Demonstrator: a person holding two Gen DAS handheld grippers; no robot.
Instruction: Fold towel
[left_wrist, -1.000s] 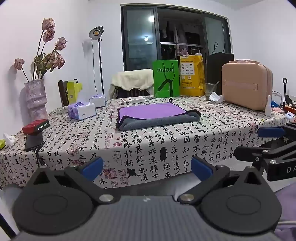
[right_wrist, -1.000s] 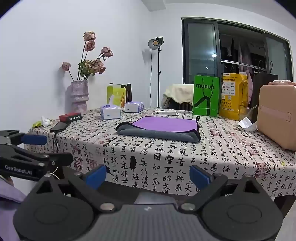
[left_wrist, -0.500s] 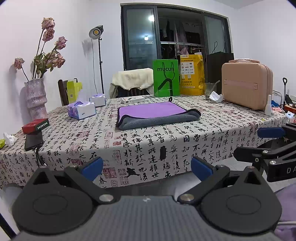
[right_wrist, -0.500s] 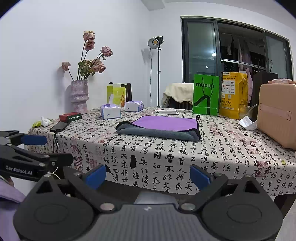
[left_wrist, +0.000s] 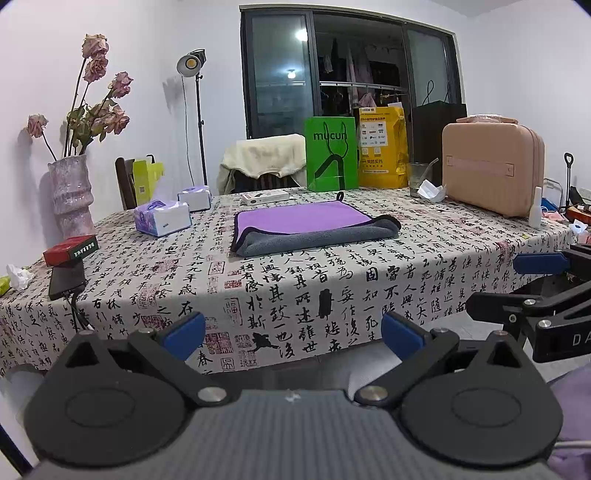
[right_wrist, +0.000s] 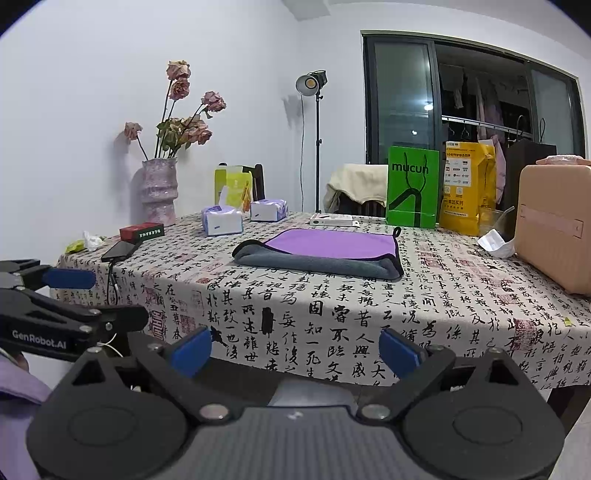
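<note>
Here, the left tongs (left_wrist: 293, 332) and right tongs (right_wrist: 295, 345) hang released off the worktop's (left_wrist: 332, 280) near edge; the apparently folded towel (left_wrist: 310, 229) lies mid-worktop, well apart.

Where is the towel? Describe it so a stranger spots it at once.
Find the table covered in black calligraphy. Near its middle, in front of the green bag, lies the towel: flat, folded, purple on top, grey beneath, the only cloth lying there.

Each claw (left_wrist: 293, 332) (right_wrist: 295, 349) is matte black with round hubs, silver screws, a ribbed grey base and blue fingertips (left_wrist: 184, 334). White "GenRobot.AI" lettering marks one; lilac sleeves show at frame corners.
</note>
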